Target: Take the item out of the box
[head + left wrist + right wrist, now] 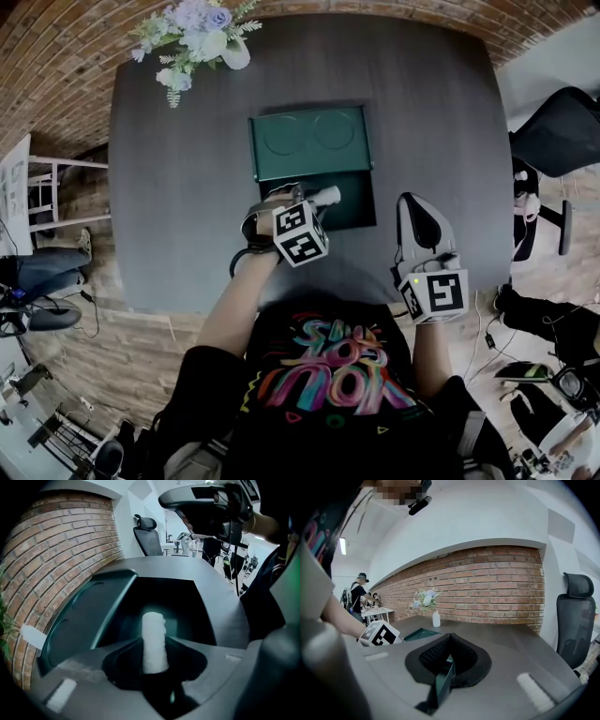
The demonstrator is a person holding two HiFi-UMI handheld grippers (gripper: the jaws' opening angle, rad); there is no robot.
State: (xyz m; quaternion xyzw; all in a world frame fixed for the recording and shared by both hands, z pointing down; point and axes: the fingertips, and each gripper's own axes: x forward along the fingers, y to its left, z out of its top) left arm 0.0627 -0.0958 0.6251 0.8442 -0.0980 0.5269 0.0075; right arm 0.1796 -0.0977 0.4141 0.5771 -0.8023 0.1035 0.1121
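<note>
An open green box (361,212) lies in the middle of the dark table (169,206), its lid (309,141) folded back toward the far side. My left gripper (307,198) hangs over the box's near left part, shut on a white roll-shaped item (327,196). In the left gripper view the white item (154,641) sticks out forward from between the jaws of the left gripper (155,660), above the box's dark inside (187,602). My right gripper (418,214) rests at the table's right front, its jaws (449,654) together and holding nothing, apart from the box.
A white vase of flowers (201,36) stands at the table's far left corner. A black office chair (562,131) is off the table's right side. A brick wall runs behind the table. People and desks (358,599) stand further back in the room.
</note>
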